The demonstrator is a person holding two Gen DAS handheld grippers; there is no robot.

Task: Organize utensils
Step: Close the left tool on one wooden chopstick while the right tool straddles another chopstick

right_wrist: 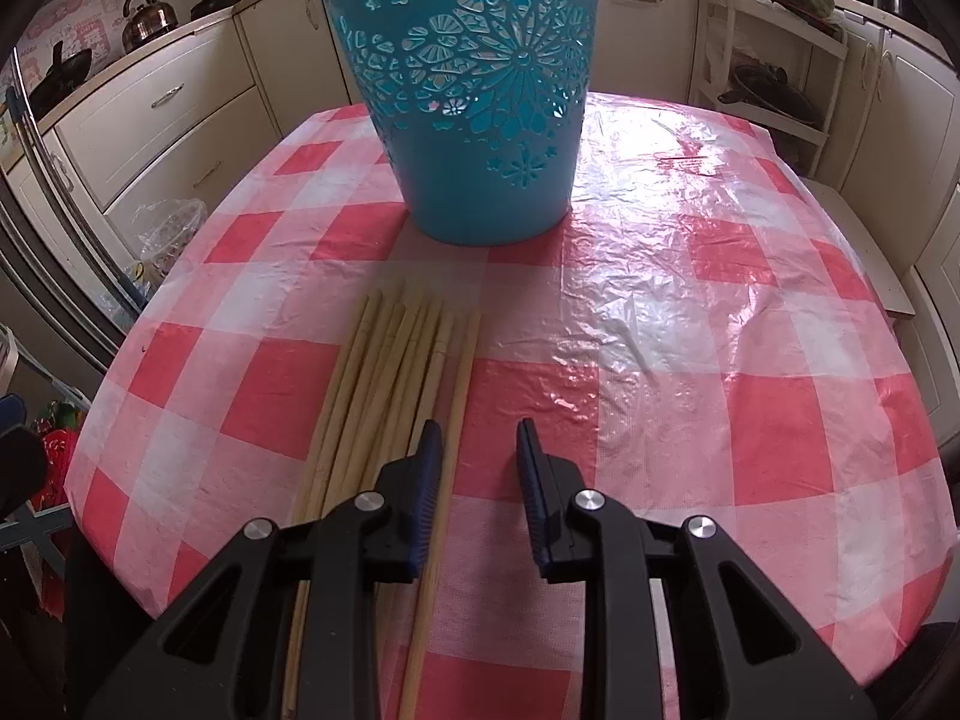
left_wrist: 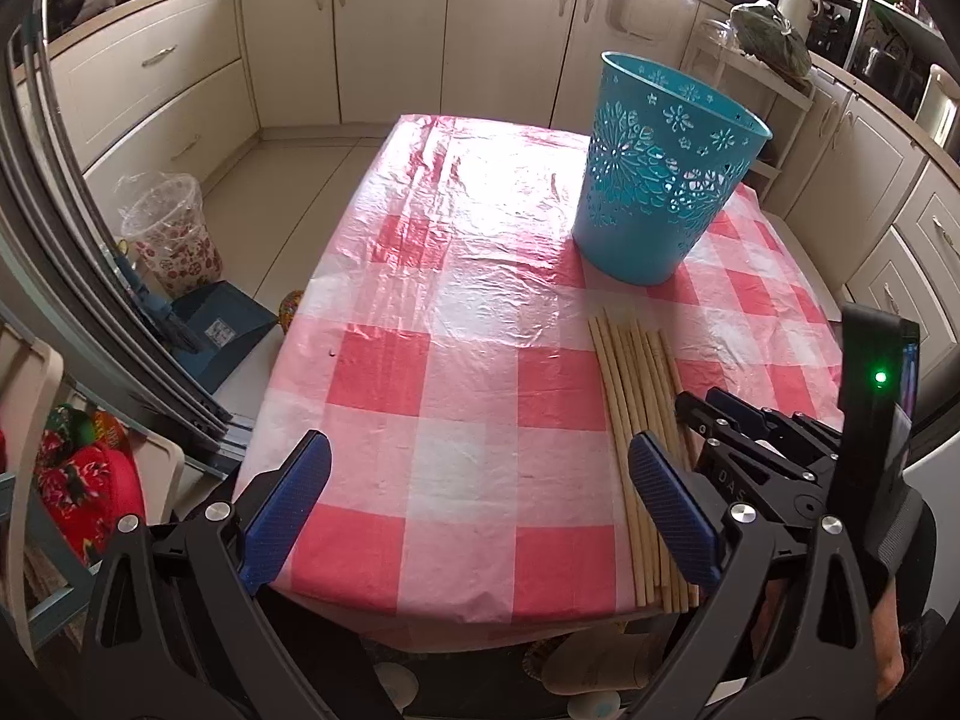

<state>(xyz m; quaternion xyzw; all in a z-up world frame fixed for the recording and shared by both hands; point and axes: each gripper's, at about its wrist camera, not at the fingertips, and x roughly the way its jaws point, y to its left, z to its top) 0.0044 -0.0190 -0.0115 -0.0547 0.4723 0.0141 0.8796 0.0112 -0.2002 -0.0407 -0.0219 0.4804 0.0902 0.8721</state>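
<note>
Several pale wooden chopsticks (left_wrist: pixel 636 420) (right_wrist: pixel 384 396) lie side by side on the red-and-white checked tablecloth (left_wrist: pixel 468 372) (right_wrist: pixel 690 360), near its front edge. Behind them stands a turquoise basket (left_wrist: pixel 660 180) (right_wrist: pixel 474 108) with cut-out flowers, upright. My left gripper (left_wrist: pixel 480 510) hovers open and wide over the cloth, its right finger just left of the bundle. My right gripper (right_wrist: pixel 480 468) (left_wrist: pixel 705 405) is down at the bundle's right side. Its jaws stand narrowly apart. The rightmost chopstick (right_wrist: pixel 459 408) runs between them along the left pad, while the right pad is clear of it.
Cream kitchen cabinets (left_wrist: pixel 390 30) ring the table. On the floor to the left are a lined waste bin (left_wrist: pixel 174 228) and a blue dustpan (left_wrist: pixel 222 330). A white rack with pans (right_wrist: pixel 774 90) stands at the back right. The table's front edge lies just below the grippers.
</note>
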